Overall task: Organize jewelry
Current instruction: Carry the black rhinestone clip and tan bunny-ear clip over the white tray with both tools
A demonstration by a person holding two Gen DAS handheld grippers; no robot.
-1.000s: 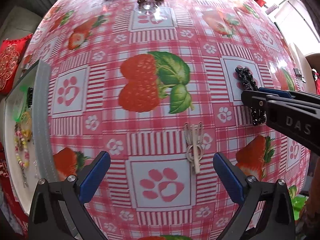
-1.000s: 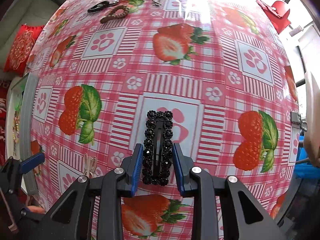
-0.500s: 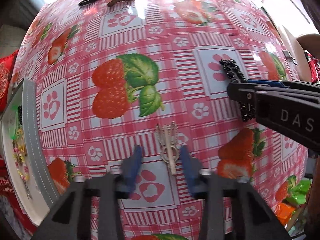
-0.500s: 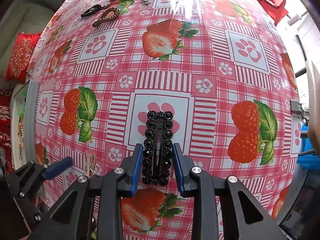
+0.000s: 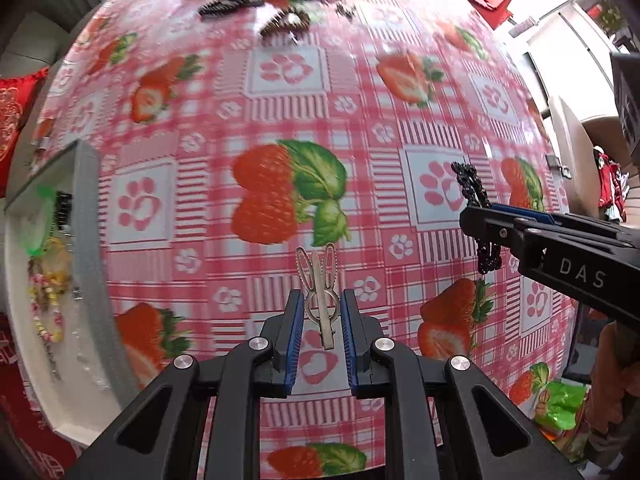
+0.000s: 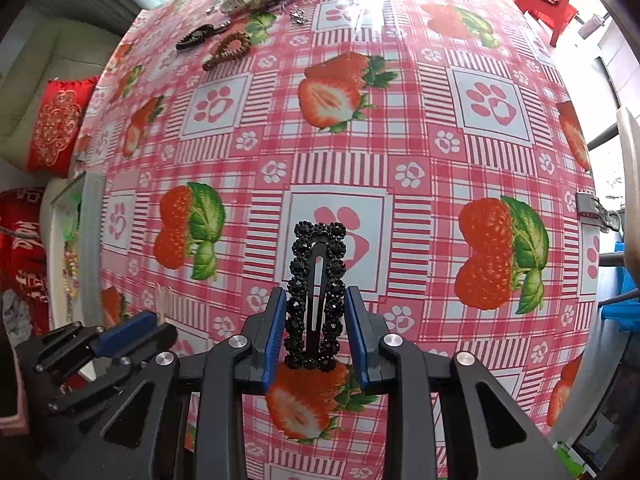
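Now left gripper (image 5: 319,312), lately spread, closing on silver clip (image 5: 319,296); right gripper (image 6: 316,320) pinching black beaded clip (image 6: 316,292); both ready for tray (image 5: 86,240).

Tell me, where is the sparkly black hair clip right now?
The black hair clip sits between the right tongs, low in the middle of the right wrist view, over the strawberry tablecloth.

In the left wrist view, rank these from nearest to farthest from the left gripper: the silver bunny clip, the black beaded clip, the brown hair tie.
1. silver bunny clip: between the left gripper's closing jaws.
2. black beaded clip: off to the right, held by the right gripper.
3. brown hair tie: far end of the table, near the top.
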